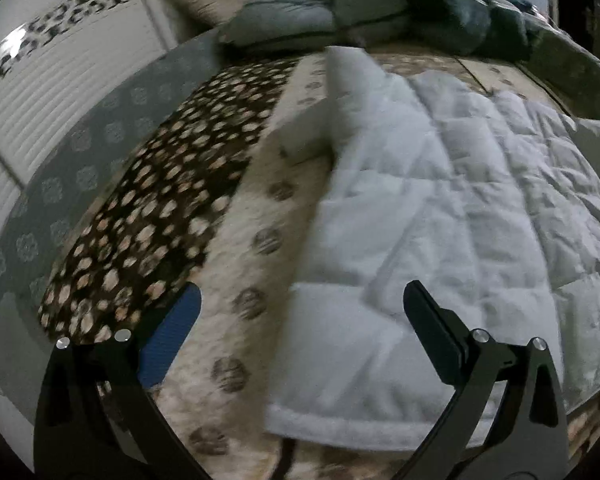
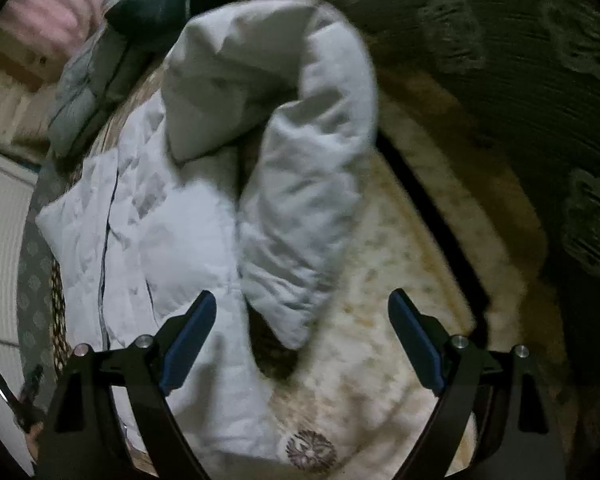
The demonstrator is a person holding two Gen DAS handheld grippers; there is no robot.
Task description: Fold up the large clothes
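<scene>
My left gripper (image 1: pixel 300 320) and right gripper (image 2: pixel 302 336) gape empty; the coat (image 1: pixel 440 208) lies barely folded, sleeve (image 2: pixel 300 200) loose.

In the left wrist view the quilted jacket (image 1: pixel 440 208) lies spread on the fleece blanket (image 1: pixel 244 240), with the spotted cloth (image 1: pixel 148 216) to its left and a heap of folded bedding (image 1: pixel 340 12) behind it at the far end of the bed. The left gripper (image 1: pixel 300 320) hangs above the jacket's near edge, its fingers wide apart, one over the blanket and one over the jacket. In the right wrist view the jacket's sleeve (image 2: pixel 300 184) bends over beside its body, between the right gripper (image 2: pixel 302 324) and the bedding.
</scene>
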